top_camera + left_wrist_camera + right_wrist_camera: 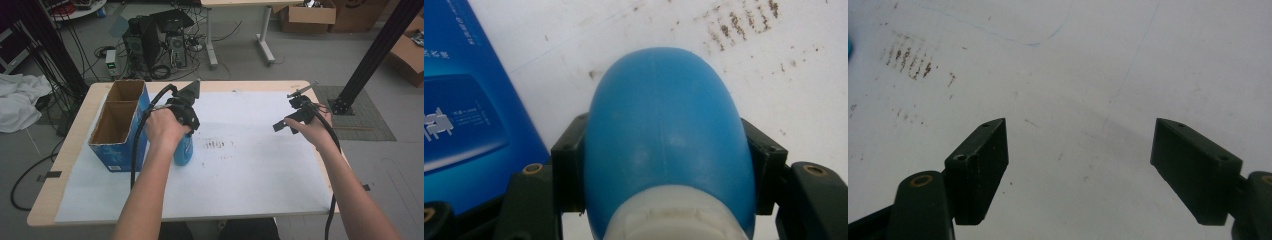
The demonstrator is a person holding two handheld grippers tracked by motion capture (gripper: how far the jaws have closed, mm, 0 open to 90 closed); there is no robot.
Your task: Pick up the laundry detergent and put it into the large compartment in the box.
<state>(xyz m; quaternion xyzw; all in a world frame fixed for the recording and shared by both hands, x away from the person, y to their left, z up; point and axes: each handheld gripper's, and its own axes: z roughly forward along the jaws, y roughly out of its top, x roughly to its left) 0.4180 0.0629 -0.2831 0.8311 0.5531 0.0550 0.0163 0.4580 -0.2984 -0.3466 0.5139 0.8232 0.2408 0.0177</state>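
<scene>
The left gripper is clamped on a rounded blue plastic bottle standing on the white paper-covered table beside an open blue cardboard box, not yet lifted; the right gripper hangs open.

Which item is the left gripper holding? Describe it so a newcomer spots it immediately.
Start at the tall blue cardboard box with two open compartments on the table's left side. Just right of it stands a rounded blue plastic bottle with a white collar, clamped between the left gripper's black fingers. It is the smooth, curved blue item beside the flat-sided box.
</scene>
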